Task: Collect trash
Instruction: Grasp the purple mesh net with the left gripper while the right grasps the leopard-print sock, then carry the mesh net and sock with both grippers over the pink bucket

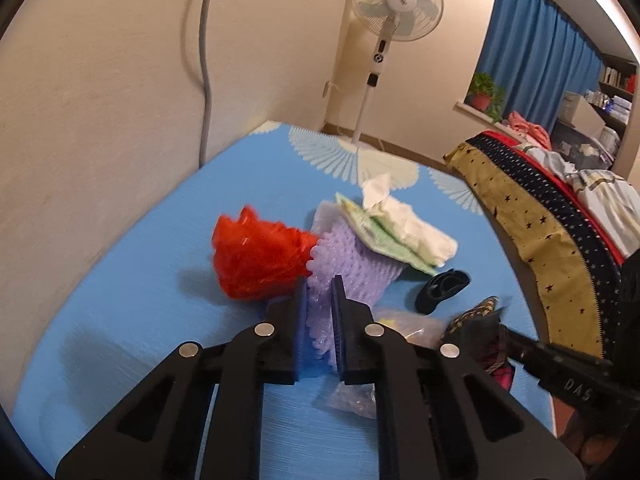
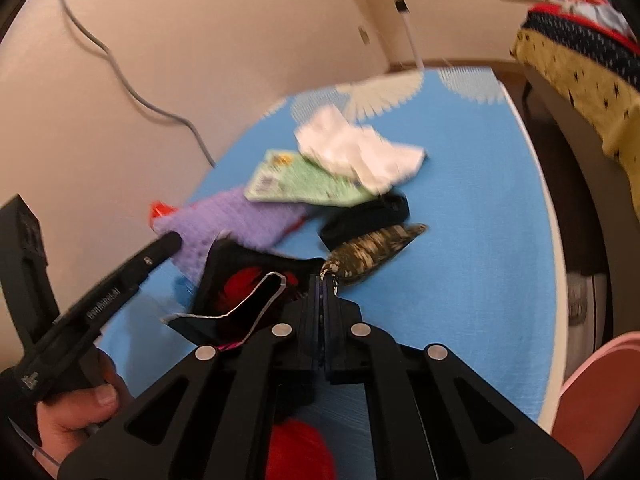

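Note:
A pile of trash lies on a blue table point(image 1: 120, 288). My left gripper point(image 1: 319, 296) is shut on a purple foam net point(image 1: 352, 256), which also shows in the right wrist view point(image 2: 240, 220). Beside it lie a red foam net point(image 1: 256, 256), a green packet point(image 1: 384, 240) point(image 2: 304, 184), white tissue point(image 1: 404, 216) point(image 2: 356, 152) and a black piece point(image 1: 440, 286) point(image 2: 364, 216). My right gripper point(image 2: 322, 284) is shut on a dark patterned wrapper point(image 2: 372, 252), next to a black and red wrapper point(image 2: 248, 288).
A standing fan point(image 1: 396, 4) is behind the table. A bed with a star-patterned cover point(image 1: 540, 220) lies to the right. A grey cable point(image 1: 206, 60) runs down the wall. A clear plastic bag point(image 1: 356, 396) lies under the left gripper.

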Demonstrator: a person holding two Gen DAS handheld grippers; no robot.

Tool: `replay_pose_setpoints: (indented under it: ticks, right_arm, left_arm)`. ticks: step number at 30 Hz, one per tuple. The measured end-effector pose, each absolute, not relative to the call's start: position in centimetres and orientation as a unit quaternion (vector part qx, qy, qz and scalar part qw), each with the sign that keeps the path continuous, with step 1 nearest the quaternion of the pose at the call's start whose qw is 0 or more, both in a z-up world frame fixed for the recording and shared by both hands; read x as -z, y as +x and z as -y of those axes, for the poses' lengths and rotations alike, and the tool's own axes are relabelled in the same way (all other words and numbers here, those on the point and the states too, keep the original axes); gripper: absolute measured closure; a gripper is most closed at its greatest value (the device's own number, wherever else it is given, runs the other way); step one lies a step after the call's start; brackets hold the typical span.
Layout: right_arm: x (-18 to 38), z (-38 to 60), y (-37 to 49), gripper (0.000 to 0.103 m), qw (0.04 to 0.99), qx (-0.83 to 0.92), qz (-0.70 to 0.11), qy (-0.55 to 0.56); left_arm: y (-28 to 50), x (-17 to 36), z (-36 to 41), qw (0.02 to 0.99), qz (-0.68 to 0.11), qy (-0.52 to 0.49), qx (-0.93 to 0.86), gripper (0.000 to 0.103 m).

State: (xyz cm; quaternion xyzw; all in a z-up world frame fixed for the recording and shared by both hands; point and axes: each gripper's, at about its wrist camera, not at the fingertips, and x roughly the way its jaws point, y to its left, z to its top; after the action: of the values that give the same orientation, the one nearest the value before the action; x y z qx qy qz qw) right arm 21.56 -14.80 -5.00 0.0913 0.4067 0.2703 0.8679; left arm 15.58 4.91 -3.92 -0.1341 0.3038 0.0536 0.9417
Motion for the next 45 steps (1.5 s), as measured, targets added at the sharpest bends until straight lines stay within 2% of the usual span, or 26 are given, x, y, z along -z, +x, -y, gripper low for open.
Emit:
replay_pose_setpoints:
  ticks: [25, 45]
  right_arm:
    - [-5.4, 17.8, 13.7, 0.102, 0.925, -0.243, -0.282, 0.078]
    - [-8.3, 23.2, 7.3, 0.102, 0.960, -0.144, -0.236, 0.043]
  left_arm:
    - [7.1, -2.9, -3.4, 0.964, -0.234, -0.126, -0.007, 0.092]
    - [3.8, -4.4, 0.8, 0.967, -0.229, -0.098, 0.058, 0.092]
